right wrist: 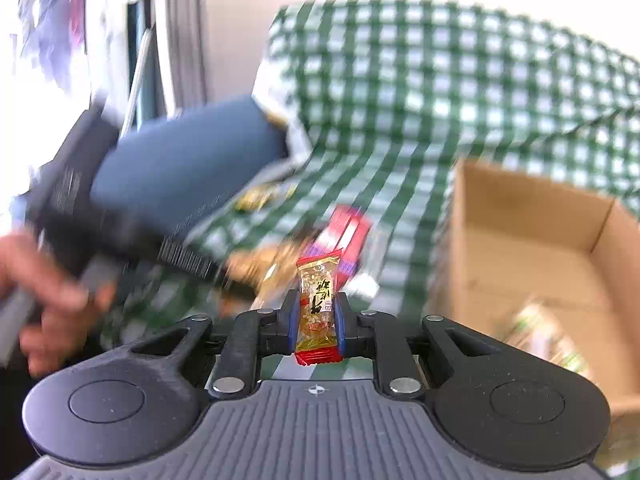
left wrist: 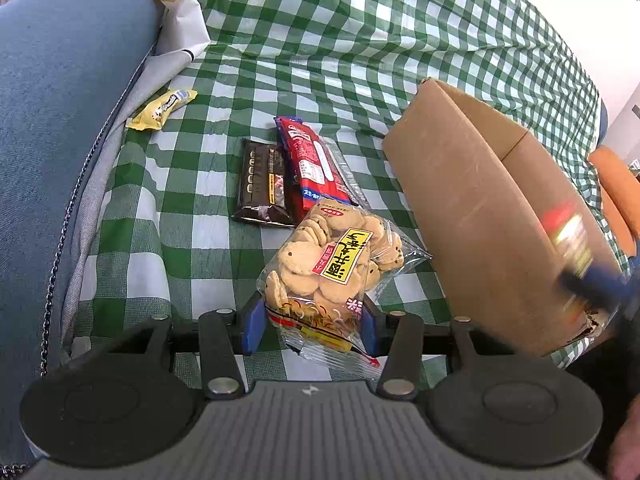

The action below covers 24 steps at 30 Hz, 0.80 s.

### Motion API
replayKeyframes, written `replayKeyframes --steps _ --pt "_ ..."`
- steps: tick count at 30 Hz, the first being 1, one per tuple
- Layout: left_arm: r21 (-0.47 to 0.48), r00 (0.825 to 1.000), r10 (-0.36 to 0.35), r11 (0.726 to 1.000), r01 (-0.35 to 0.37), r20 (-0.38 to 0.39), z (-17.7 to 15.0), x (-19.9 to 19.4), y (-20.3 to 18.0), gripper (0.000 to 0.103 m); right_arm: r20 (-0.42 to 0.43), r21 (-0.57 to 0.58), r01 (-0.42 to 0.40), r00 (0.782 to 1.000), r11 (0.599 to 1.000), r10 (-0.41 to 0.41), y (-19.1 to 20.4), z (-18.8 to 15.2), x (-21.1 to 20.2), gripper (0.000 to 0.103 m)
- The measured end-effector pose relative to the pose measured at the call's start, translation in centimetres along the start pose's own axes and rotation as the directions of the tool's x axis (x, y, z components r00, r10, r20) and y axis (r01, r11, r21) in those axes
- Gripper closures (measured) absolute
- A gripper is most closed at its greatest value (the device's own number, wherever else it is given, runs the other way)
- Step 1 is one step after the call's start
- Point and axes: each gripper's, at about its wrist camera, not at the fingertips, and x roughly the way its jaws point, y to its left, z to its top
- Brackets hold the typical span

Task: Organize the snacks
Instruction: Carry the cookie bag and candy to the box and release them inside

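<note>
My left gripper [left wrist: 312, 322] is shut on a clear bag of round biscuits [left wrist: 332, 264] with a yellow label, held just above the green checked cloth [left wrist: 280, 60]. A dark brown bar [left wrist: 262, 184], a red packet [left wrist: 314, 164] and a small yellow packet [left wrist: 162, 108] lie on the cloth beyond it. My right gripper [right wrist: 318, 322] is shut on a small clear candy bar with red ends [right wrist: 318, 304], left of the open cardboard box [right wrist: 520, 248]. The box's outer wall [left wrist: 472, 208] stands to the right in the left wrist view, where the right gripper [left wrist: 588, 280] shows blurred.
A blue sofa arm [left wrist: 68, 120] borders the cloth on the left, with a white bag [left wrist: 180, 20] at the back. A green packet [right wrist: 548, 332] lies inside the box. The left gripper's body and the hand [right wrist: 52, 292] holding it show blurred in the right wrist view.
</note>
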Motion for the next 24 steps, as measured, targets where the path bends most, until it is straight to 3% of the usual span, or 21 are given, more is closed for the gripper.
replayKeyframes --steps 5,10,16,20,24 --pt "0.032 1.000 0.008 0.999 -0.009 0.011 -0.2 -0.2 -0.7 0.051 0.110 0.025 0.058 0.992 0.998 -0.060 -3.4 3.2 -3.1 0.084" --pt "0.068 0.999 0.022 0.997 -0.024 0.029 -0.5 -0.7 -1.4 0.051 0.188 0.074 0.177 0.964 0.981 -0.188 -7.9 2.0 -5.8 0.084" --pt "0.039 0.998 0.048 0.998 -0.050 0.041 -0.2 -1.4 -2.1 0.051 0.161 0.171 0.223 0.954 0.960 -0.251 -11.2 -0.6 -6.1 0.084" --pt "0.015 0.995 0.049 0.999 -0.050 0.089 0.3 -2.7 -4.0 0.051 0.143 0.187 0.239 0.953 0.953 -0.267 -11.9 -1.1 -5.6 0.084" --pt "0.055 0.986 0.035 0.998 -0.044 0.163 1.3 -4.4 -7.6 0.051 0.158 0.218 0.243 0.947 0.945 -0.280 -12.8 -1.2 -5.7 0.084"
